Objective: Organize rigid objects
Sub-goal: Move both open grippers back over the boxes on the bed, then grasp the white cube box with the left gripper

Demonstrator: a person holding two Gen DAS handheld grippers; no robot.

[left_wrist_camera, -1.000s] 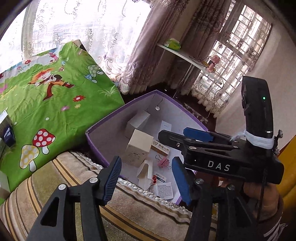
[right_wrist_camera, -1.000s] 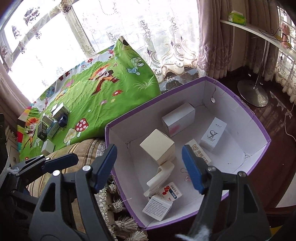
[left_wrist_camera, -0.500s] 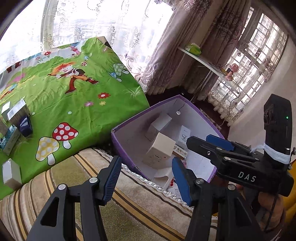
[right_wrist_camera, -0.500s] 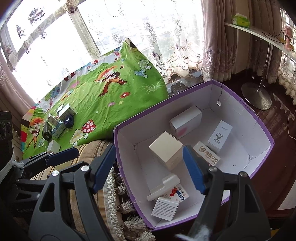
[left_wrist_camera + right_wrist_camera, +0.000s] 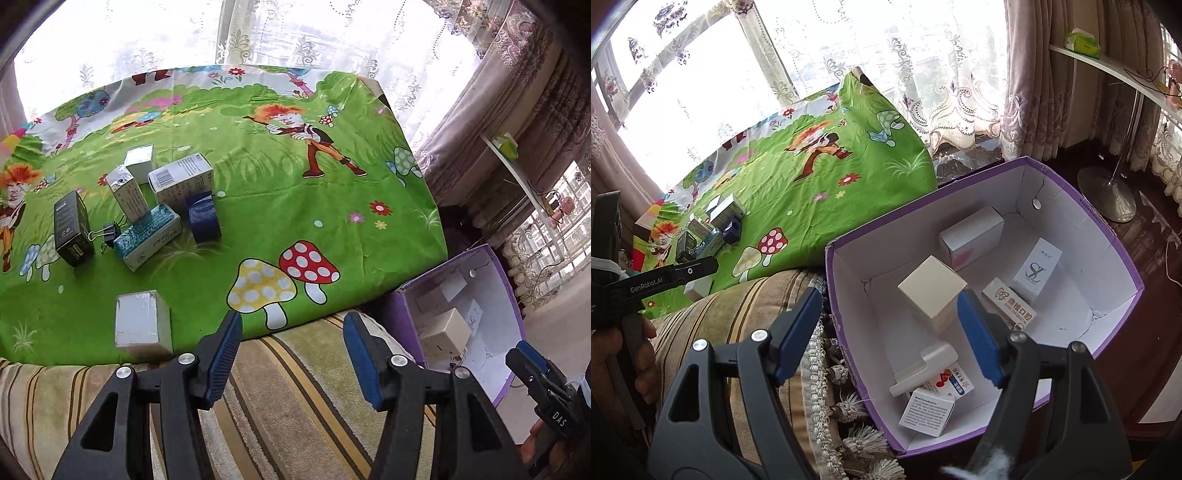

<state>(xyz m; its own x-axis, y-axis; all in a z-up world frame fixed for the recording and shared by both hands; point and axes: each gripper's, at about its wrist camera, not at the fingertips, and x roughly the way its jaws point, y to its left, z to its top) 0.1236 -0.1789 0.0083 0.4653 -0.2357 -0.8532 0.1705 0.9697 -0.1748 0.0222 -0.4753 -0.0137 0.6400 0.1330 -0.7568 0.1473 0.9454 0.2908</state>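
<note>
A purple box [image 5: 1108,236] with white inside holds several small cartons, among them a cream cube carton [image 5: 932,293]; it also shows in the left wrist view [image 5: 506,280]. Several cartons lie on the green cartoon cloth [image 5: 295,206]: a white carton [image 5: 142,326] nearest, a teal carton [image 5: 147,236], a dark blue carton [image 5: 203,216], a black carton [image 5: 72,229] and a black binder clip [image 5: 110,233]. My left gripper [image 5: 291,354] is open and empty over the striped cushion [image 5: 288,413]. My right gripper [image 5: 890,332] is open and empty above the box's near-left wall.
A tasselled fringe [image 5: 846,406] edges the striped cushion beside the box. Lace curtains [image 5: 923,74] and windows stand behind. A white shelf [image 5: 1108,70] on a metal stand [image 5: 1108,192] is at the far right.
My left gripper has swung left, away from the purple box toward the cartons on the green cloth. My right gripper has shifted slightly; the box sits further right in its view.
</note>
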